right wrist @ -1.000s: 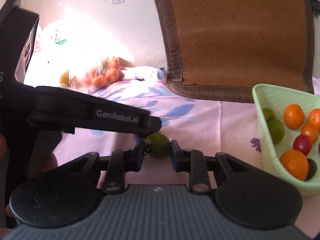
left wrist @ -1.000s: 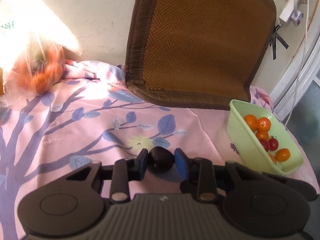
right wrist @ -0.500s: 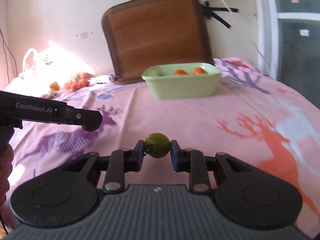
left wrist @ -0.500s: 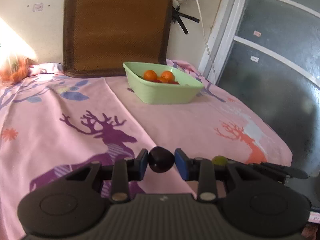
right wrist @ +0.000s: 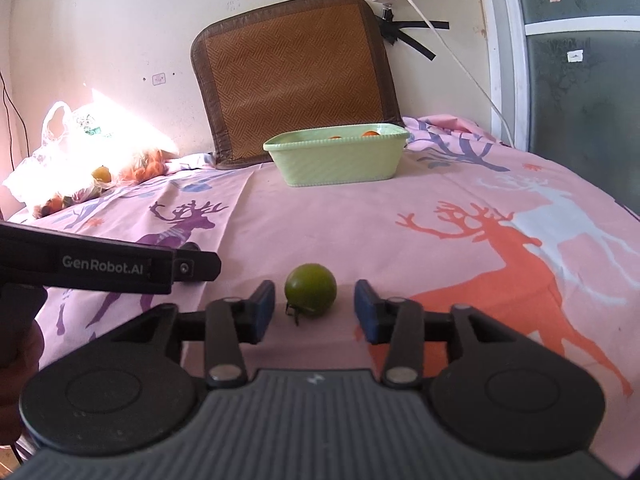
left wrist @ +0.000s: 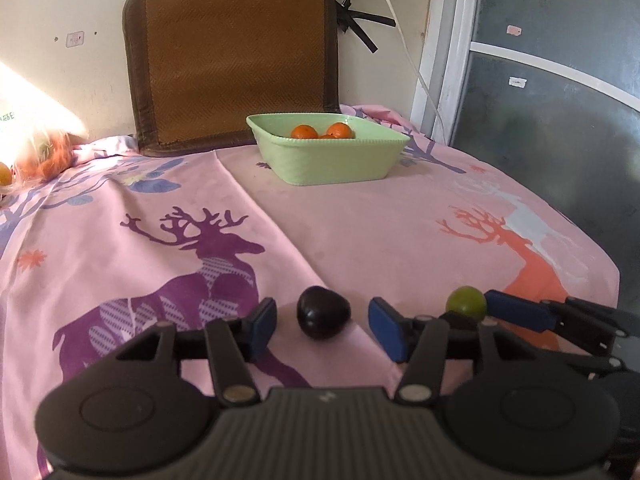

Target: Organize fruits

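Between the opening jaws of the left gripper [left wrist: 322,326] lies a dark plum [left wrist: 323,317] on the pink cloth [left wrist: 360,220], untouched; likewise a green fruit [right wrist: 310,289] sits free inside the opening right gripper [right wrist: 314,312]. Well beyond both, straight ahead, stands the green basin [left wrist: 328,158].
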`<state>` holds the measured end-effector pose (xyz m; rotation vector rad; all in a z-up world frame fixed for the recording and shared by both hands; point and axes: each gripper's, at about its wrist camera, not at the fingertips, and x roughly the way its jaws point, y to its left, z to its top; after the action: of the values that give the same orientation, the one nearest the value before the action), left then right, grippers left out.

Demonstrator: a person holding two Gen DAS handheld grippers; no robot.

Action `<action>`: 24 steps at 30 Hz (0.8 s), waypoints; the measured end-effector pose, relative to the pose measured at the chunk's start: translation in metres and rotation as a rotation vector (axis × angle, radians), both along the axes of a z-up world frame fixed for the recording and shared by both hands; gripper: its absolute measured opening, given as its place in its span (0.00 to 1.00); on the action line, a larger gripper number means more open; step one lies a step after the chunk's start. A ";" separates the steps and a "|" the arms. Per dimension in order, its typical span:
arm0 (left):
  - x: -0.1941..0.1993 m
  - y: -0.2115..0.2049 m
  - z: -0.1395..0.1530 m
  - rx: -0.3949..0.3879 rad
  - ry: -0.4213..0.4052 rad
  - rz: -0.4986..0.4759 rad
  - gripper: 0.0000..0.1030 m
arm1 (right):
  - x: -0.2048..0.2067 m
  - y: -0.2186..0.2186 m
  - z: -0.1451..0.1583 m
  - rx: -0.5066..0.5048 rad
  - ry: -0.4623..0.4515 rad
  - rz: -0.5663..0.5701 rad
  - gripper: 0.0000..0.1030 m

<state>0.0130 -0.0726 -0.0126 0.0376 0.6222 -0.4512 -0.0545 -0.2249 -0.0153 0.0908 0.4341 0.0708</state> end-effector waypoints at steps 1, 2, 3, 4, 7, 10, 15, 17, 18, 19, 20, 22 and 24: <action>0.000 -0.001 0.000 0.002 -0.001 0.002 0.51 | 0.000 0.000 0.000 0.001 0.000 -0.001 0.47; 0.000 -0.002 0.000 0.002 -0.001 0.004 0.51 | 0.000 0.000 -0.001 0.002 -0.002 -0.001 0.47; 0.000 -0.003 0.000 0.003 -0.002 0.007 0.50 | -0.001 0.001 -0.001 -0.001 -0.003 -0.002 0.46; 0.000 -0.004 0.000 0.005 -0.004 0.008 0.50 | -0.001 0.002 -0.001 -0.007 -0.006 -0.002 0.47; -0.001 -0.006 -0.001 0.018 -0.010 0.006 0.49 | -0.003 0.005 -0.001 -0.027 -0.013 -0.001 0.46; -0.002 -0.009 -0.002 0.039 -0.021 0.013 0.41 | -0.003 0.009 -0.002 -0.050 -0.014 0.006 0.45; -0.005 -0.013 -0.003 0.067 -0.041 0.020 0.30 | -0.003 0.015 -0.002 -0.102 -0.014 0.008 0.29; -0.007 -0.013 -0.003 0.069 -0.044 0.024 0.30 | -0.003 0.014 -0.002 -0.094 -0.011 0.003 0.29; -0.008 -0.013 -0.003 0.067 -0.046 0.026 0.30 | -0.003 0.013 -0.001 -0.091 -0.011 0.002 0.29; -0.008 -0.013 -0.004 0.066 -0.047 0.027 0.30 | -0.004 0.014 -0.001 -0.089 -0.010 0.002 0.29; -0.009 -0.013 -0.004 0.065 -0.049 0.028 0.30 | -0.004 0.014 0.000 -0.088 -0.010 0.006 0.29; -0.010 -0.012 -0.004 0.065 -0.051 0.028 0.30 | -0.005 0.016 0.000 -0.091 -0.010 0.011 0.29; -0.011 -0.011 -0.004 0.063 -0.052 0.028 0.30 | -0.005 0.017 0.001 -0.092 -0.009 0.016 0.29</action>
<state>0.0019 -0.0839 -0.0167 0.1001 0.5853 -0.4025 -0.0600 -0.2079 -0.0147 -0.0038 0.4282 0.0670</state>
